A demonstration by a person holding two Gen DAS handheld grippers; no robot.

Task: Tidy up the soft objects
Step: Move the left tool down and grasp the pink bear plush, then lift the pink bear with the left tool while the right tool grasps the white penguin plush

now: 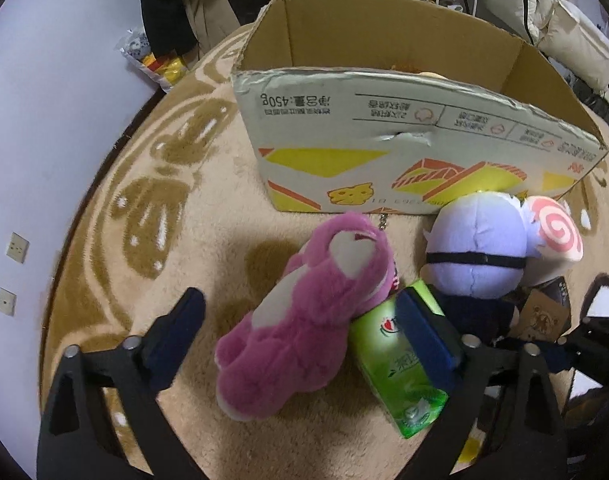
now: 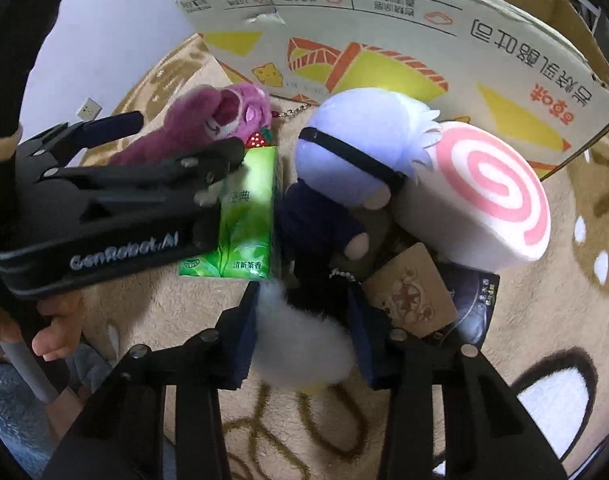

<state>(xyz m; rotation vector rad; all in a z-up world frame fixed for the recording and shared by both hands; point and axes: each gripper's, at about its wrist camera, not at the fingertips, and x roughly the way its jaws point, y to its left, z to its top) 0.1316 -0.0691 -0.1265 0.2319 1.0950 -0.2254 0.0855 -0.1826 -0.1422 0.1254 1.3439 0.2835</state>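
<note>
Two grippers are working the toy pile in front of the cardboard box (image 1: 384, 168). Left gripper (image 1: 300, 332) is gaping wide around the pink plush bear (image 1: 304, 320) beside a green tea carton (image 1: 400, 364); closing looks next. Only the right wrist view is showing the right gripper (image 2: 304, 340) pinching a white fluffy pompom (image 2: 300, 348).

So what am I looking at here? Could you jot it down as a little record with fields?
Setting: beige patterned rug
Container: open cardboard box standing behind the toys
Left gripper: open, fingers either side of the pink plush bear
Right gripper: closed on a white fluffy pom-pom
Other toys: purple-headed doll, pink swirl plush
Odd one out: green tea carton, lying between bear and doll
</note>
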